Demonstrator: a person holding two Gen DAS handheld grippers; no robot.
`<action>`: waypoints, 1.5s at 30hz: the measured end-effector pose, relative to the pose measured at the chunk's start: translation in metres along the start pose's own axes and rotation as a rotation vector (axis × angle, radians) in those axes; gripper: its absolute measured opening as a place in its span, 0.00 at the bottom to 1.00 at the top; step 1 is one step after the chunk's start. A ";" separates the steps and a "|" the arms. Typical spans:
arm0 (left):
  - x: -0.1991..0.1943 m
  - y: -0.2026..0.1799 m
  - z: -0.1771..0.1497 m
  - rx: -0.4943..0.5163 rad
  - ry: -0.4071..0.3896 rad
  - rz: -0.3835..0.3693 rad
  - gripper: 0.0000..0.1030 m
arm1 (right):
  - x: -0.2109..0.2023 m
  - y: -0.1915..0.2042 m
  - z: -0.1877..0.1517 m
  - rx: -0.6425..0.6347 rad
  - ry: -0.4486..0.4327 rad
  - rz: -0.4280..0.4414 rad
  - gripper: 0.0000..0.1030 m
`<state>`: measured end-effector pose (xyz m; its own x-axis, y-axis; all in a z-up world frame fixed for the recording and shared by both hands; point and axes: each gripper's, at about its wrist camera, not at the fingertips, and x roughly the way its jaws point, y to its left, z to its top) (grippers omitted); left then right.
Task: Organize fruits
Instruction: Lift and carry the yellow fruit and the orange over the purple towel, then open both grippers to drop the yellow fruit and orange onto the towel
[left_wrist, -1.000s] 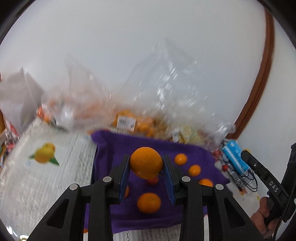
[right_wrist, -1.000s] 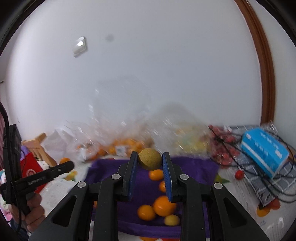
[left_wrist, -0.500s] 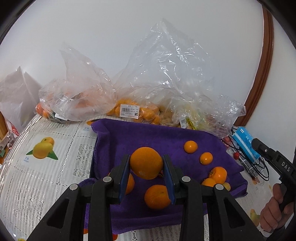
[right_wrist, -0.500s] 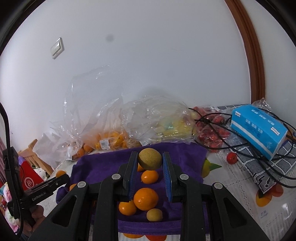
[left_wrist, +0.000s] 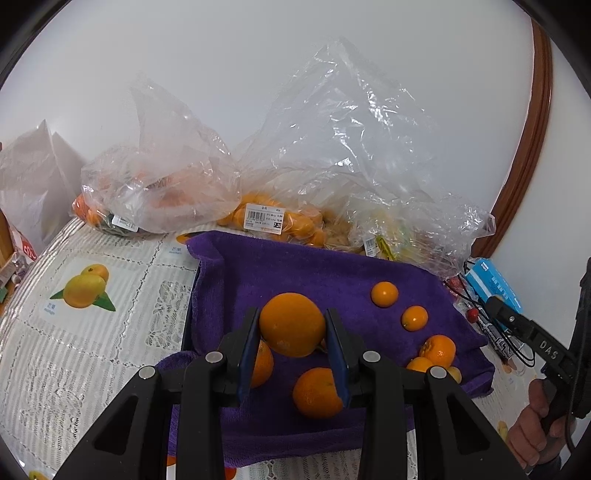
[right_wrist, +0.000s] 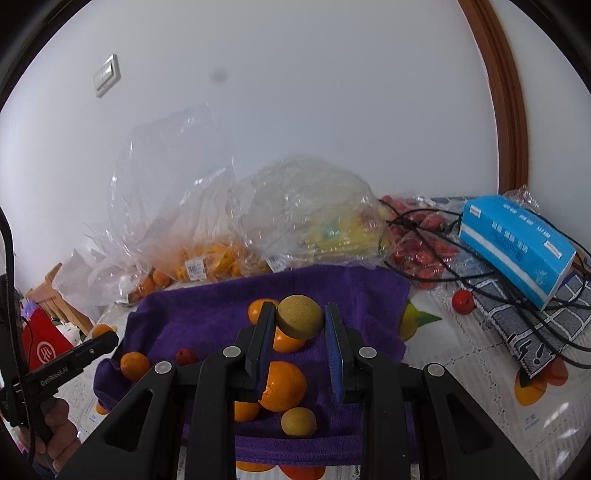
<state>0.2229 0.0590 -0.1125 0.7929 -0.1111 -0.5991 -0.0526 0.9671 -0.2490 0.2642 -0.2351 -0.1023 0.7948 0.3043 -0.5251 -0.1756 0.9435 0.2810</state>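
Both tools are clenched on fruit above a purple towel (left_wrist: 303, 273) spread on the table (left_wrist: 74, 343). Left tool (left_wrist: 291, 345) grips a large orange (left_wrist: 291, 324) between its blue pads, held clear of the towel. Right tool (right_wrist: 300, 338) grips a small yellow-brown round fruit (right_wrist: 300, 316) the same way.

Under the left tool, near the towel's front edge, lie two more oranges (left_wrist: 317, 393). Toward the towel's right edge sits a cluster of small oranges (left_wrist: 437, 350), with two more mandarins (left_wrist: 384, 294) farther back. From the right wrist view, a big orange (right_wrist: 284, 386) and another yellow-brown fruit (right_wrist: 299, 422) rest near the front edge, and a small red fruit (right_wrist: 185, 356) lies toward the left edge.

Beyond the towel's far edge, against the wall, stand clear plastic bags (left_wrist: 332, 155) of oranges and yellow fruit. At the table's right side a blue tissue box (right_wrist: 517, 243) lies on black cables (right_wrist: 491, 273), with a loose red fruit (right_wrist: 463, 302) close by.
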 end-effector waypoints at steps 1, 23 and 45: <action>0.001 0.000 -0.001 0.003 0.003 0.002 0.32 | 0.003 0.000 -0.001 0.000 0.010 -0.005 0.26; 0.016 -0.010 -0.010 0.038 0.056 -0.005 0.32 | 0.040 0.005 -0.026 -0.027 0.153 -0.062 0.26; 0.010 -0.008 -0.008 0.018 0.039 -0.015 0.41 | 0.031 0.013 -0.022 -0.066 0.117 -0.053 0.46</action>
<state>0.2268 0.0484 -0.1225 0.7689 -0.1344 -0.6251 -0.0296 0.9691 -0.2448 0.2735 -0.2106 -0.1328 0.7316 0.2631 -0.6289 -0.1757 0.9641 0.1989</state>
